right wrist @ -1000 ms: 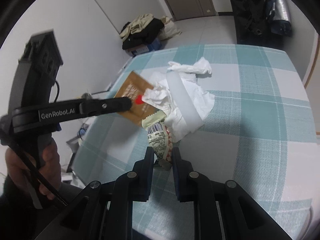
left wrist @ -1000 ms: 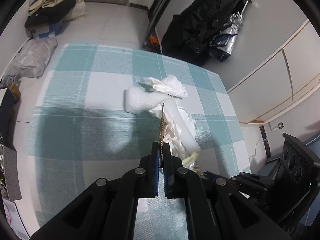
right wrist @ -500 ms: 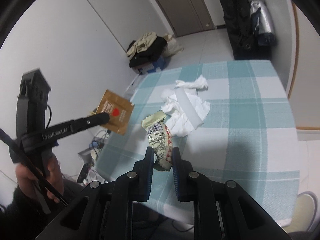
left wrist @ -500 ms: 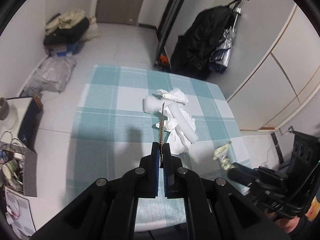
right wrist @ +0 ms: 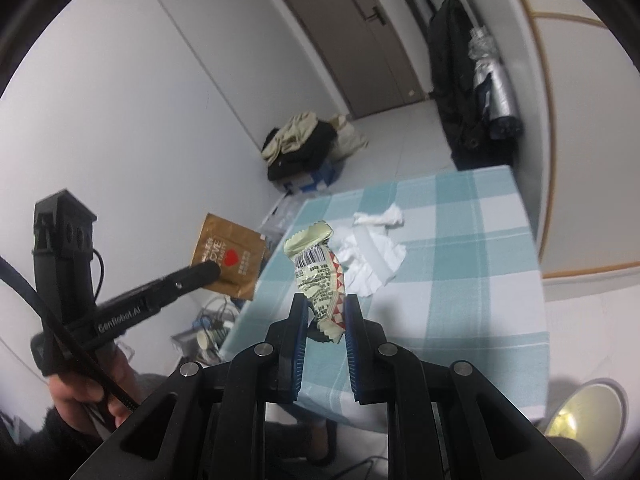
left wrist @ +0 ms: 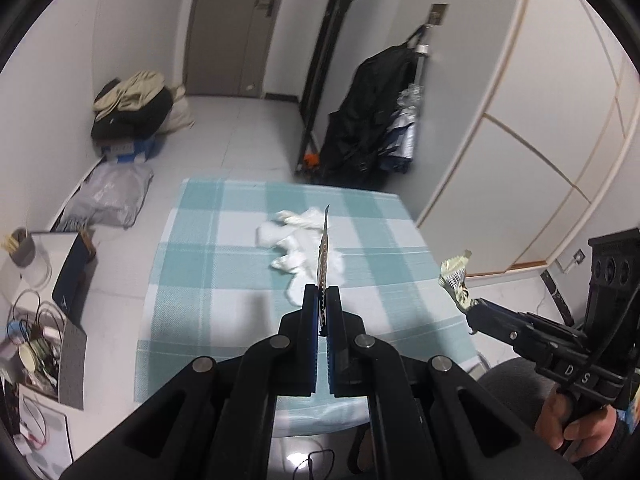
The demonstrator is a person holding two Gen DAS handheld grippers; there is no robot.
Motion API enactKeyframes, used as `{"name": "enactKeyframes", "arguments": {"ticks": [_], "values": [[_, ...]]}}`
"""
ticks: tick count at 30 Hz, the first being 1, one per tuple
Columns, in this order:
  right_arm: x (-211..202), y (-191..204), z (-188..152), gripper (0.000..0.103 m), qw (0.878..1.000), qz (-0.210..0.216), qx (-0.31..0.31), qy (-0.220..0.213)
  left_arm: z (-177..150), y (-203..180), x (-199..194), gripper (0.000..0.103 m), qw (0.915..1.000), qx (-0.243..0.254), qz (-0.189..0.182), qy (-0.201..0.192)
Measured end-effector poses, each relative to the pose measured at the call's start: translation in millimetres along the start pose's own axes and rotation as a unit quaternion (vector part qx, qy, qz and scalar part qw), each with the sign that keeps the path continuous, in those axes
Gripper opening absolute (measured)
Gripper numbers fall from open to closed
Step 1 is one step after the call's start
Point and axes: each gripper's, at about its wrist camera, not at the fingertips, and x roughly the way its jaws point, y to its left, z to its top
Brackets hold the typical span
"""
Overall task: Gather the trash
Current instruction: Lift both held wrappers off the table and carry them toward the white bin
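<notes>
Right hand-held gripper (right wrist: 326,312) pinches crumpled wrapper (right wrist: 320,276).

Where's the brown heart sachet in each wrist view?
Left wrist: brown sachet seen edge-on, centre, a thin strip rising from the left gripper fingers.
Right wrist: sachet face-on at left of centre, pinched at its lower edge by the same gripper.
Shared landmark: white tissue pile on the checked tablecloth.
</notes>
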Motion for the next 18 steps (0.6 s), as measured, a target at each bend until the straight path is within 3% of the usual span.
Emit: {"name": "enactKeyframes", "arguments": {"ticks": [7, 18], "values": [[-57.3, -9.6, 7.8, 0.017, 0.998, -0.014, 0.001, -0.054, 5.2, -36.7, -11.9, 0.000, 0.9992, 0.018, -0.026, -0.024], [-154.3, -64.7, 0.8, 0.017, 0.989, -0.069, 0.046, -0.126, 11.4, -119.8, -19.9, 0.000, 0.9928, 0.069, -0.093, -0.028]]}}
